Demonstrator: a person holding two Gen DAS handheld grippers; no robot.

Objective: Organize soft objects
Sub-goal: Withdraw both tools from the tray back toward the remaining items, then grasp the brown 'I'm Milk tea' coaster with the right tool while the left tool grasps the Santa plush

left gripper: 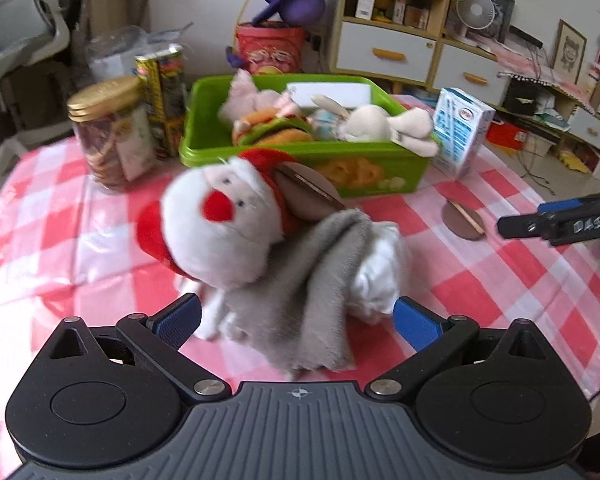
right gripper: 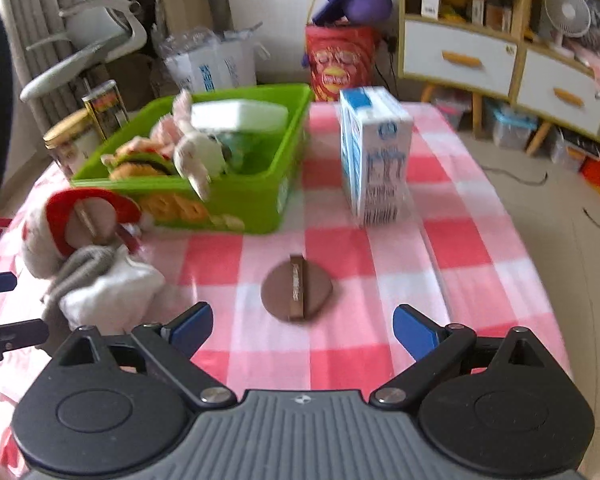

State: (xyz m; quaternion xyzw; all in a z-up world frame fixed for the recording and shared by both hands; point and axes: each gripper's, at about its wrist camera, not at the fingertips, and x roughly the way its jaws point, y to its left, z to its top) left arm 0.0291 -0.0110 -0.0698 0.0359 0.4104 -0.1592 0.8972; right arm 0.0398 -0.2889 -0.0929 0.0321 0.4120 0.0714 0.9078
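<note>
A white plush doll with a red nose and red hat (left gripper: 216, 224) lies on the checked tablecloth, with a grey cloth body (left gripper: 316, 280) and a white tuft. My left gripper (left gripper: 296, 320) is open, its blue fingers on either side of the doll's grey body, not closed on it. The doll also shows at the left of the right wrist view (right gripper: 80, 248). A green bin (left gripper: 204, 136) behind it holds several plush toys; it shows in the right wrist view too (right gripper: 260, 196). My right gripper (right gripper: 302, 328) is open and empty over the table.
A brown disc with a stick (right gripper: 296, 290) lies just ahead of my right gripper. A blue-white carton (right gripper: 374, 156) stands right of the bin. A gold-lidded jar (left gripper: 108, 136) and a yellow box (left gripper: 162, 100) stand left of it. The table edge runs along the right.
</note>
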